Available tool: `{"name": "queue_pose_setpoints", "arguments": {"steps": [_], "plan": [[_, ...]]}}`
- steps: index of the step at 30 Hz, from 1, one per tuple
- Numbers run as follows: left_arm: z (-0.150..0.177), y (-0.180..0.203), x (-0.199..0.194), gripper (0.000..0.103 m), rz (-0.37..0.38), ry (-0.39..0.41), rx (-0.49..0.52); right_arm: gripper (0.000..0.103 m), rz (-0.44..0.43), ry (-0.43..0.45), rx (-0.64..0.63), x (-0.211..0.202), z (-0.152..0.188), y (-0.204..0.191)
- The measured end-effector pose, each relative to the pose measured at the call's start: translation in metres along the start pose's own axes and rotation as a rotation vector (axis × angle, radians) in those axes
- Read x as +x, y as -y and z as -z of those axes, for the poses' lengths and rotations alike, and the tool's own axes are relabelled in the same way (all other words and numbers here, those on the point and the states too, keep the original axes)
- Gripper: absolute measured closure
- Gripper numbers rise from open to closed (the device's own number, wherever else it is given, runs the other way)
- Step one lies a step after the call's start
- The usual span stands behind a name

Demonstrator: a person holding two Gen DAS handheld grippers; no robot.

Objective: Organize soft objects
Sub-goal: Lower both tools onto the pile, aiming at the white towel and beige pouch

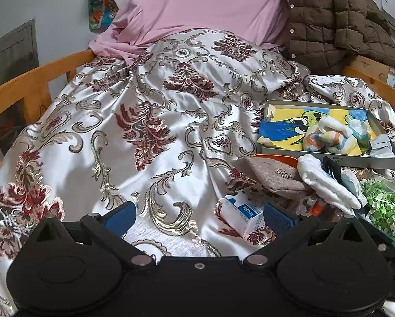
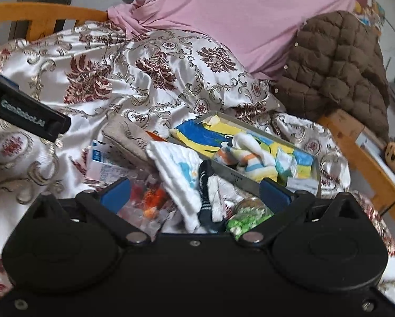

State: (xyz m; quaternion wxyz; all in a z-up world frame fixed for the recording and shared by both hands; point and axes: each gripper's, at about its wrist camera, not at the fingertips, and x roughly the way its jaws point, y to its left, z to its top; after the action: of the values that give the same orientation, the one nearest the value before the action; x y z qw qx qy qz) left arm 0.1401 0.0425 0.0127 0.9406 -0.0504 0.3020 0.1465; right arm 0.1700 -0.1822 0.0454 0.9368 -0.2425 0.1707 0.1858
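- Nearest the lens, the left gripper hangs low over the patterned bedspread, its blue-padded fingers spread wide with nothing between them
- The right gripper is likewise spread wide and empty, poised over a heap of soft things at the near edge of the bed
- In that heap, a white cloth with pale blue marks lies draped across a dark striped sock, with crumpled clear plastic showing orange just to its left and a jar of green bits to its right
- A small white-and-blue carton rests on the bedspread just beside the left gripper's right finger, touching a beige cloth pouch behind it
- Beyond the heap sits a grey tray lined with a yellow-and-blue cartoon cloth; a bundle of striped socks and a folded grey cloth lie inside
- Farther back, a pink sheet is bunched at the head of the bed, a brown quilted jacket slumped beside it against the wooden bed rail
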Motion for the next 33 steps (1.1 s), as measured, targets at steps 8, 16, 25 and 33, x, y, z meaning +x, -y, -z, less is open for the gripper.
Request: {"name": "queue_pose_setpoints", "arguments": {"steps": [8, 16, 25, 33], "plan": [[-0.007, 0.008, 0.009, 0.001, 0.039, 0.047, 0.046, 0.001, 0.012, -0.009, 0.025, 0.029, 0.001, 0.012], [-0.013, 0.013, 0.021, 0.001, 0.080, 0.082, 0.061, 0.001, 0.004, -0.017, 0.019, 0.048, 0.003, 0.012], [-0.018, 0.013, 0.037, 0.001, 0.126, 0.068, 0.030, 0.001, -0.001, -0.021, 0.004, 0.062, 0.001, 0.010], [-0.021, 0.013, 0.050, 0.001, 0.194, 0.059, -0.010, 0.001, -0.004, -0.009, -0.008, 0.071, 0.001, 0.006]]}}
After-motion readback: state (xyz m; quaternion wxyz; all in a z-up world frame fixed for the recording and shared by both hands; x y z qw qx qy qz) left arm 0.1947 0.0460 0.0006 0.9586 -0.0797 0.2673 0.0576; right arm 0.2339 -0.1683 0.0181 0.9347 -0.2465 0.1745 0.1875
